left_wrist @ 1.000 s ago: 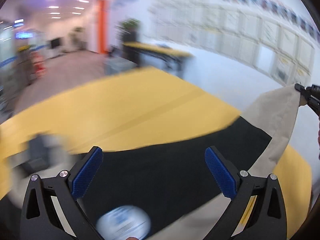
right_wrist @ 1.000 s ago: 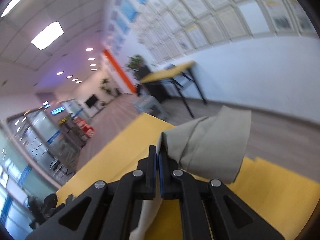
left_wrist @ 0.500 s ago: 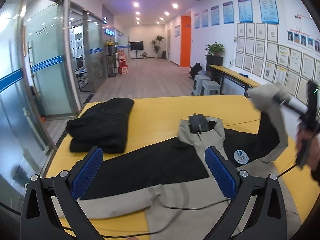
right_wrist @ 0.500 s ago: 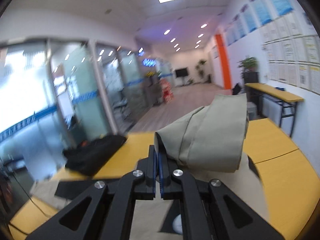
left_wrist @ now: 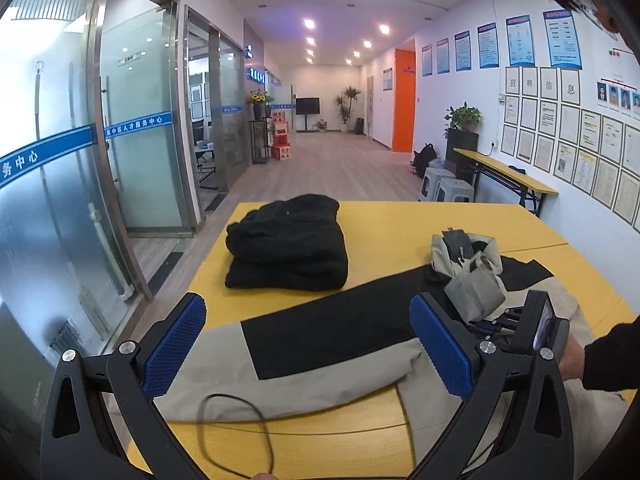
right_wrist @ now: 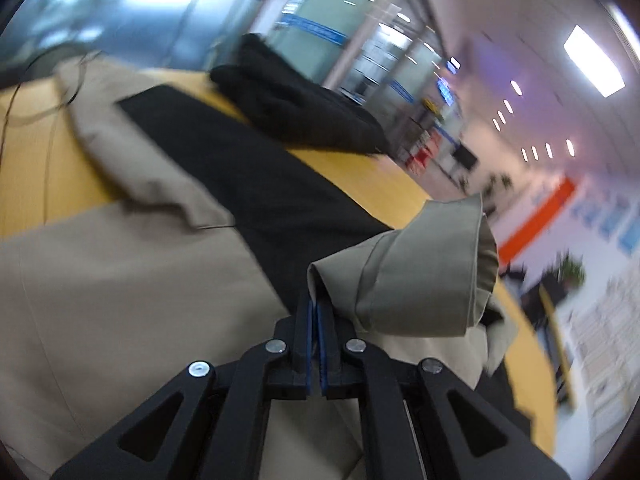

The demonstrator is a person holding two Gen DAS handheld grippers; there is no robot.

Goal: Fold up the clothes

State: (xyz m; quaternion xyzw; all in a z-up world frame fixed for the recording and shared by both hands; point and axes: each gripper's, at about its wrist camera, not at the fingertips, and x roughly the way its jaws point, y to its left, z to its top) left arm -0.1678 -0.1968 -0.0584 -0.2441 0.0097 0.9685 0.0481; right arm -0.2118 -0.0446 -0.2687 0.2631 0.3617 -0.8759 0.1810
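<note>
On the yellow table (left_wrist: 384, 220) a beige-and-black jacket (left_wrist: 328, 328) lies spread flat, collar toward the far side; its beige sleeve cuff (right_wrist: 420, 272) is pinched between the closed fingers of the right gripper (right_wrist: 316, 312), lifted over the jacket's body; the left gripper (left_wrist: 308, 344) hangs above the near sleeve with its blue pads wide apart and nothing between them; a folded black garment (left_wrist: 288, 248) sits beyond the jacket on the table; a thin cable (left_wrist: 236, 424) loops across the near edge.
</note>
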